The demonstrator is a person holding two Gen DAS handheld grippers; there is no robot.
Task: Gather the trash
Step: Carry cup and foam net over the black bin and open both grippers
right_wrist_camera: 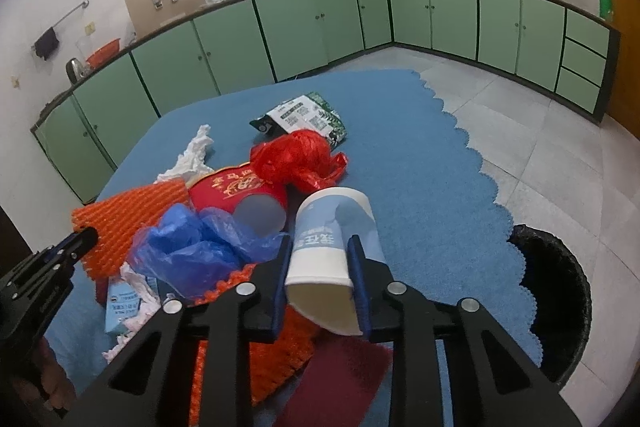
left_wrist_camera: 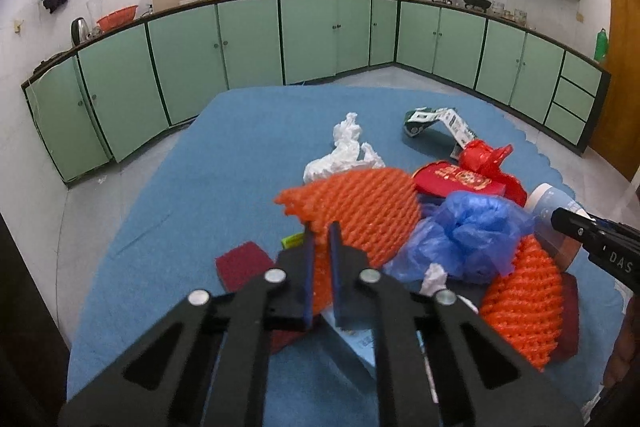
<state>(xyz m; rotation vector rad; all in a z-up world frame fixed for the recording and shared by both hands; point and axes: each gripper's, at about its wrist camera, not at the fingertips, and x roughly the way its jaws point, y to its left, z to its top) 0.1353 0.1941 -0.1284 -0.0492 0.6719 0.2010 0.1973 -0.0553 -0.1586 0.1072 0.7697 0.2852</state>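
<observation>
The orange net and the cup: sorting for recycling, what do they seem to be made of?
Orange net: looks like foam mesh, matte, with an open knit-like weave and soft frayed edge. Cup: probably paper, matte printed wall with a white rolled rim; any lining cannot be told.

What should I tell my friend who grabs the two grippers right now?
Left gripper: fingers shut on the orange foam net.
Right gripper: fingers shut on the paper cup, which lies tilted on its side.
Black bin: beside the table's right edge, near the right gripper.
On the blue tablecloth wait the blue plastic bag, red plastic bag, red packet, white tissue, green-and-white pouch, a second orange net, dark red pads and a small carton.
Done: two pieces gripped. Left: drop them in the bin, then collect the rest.
</observation>
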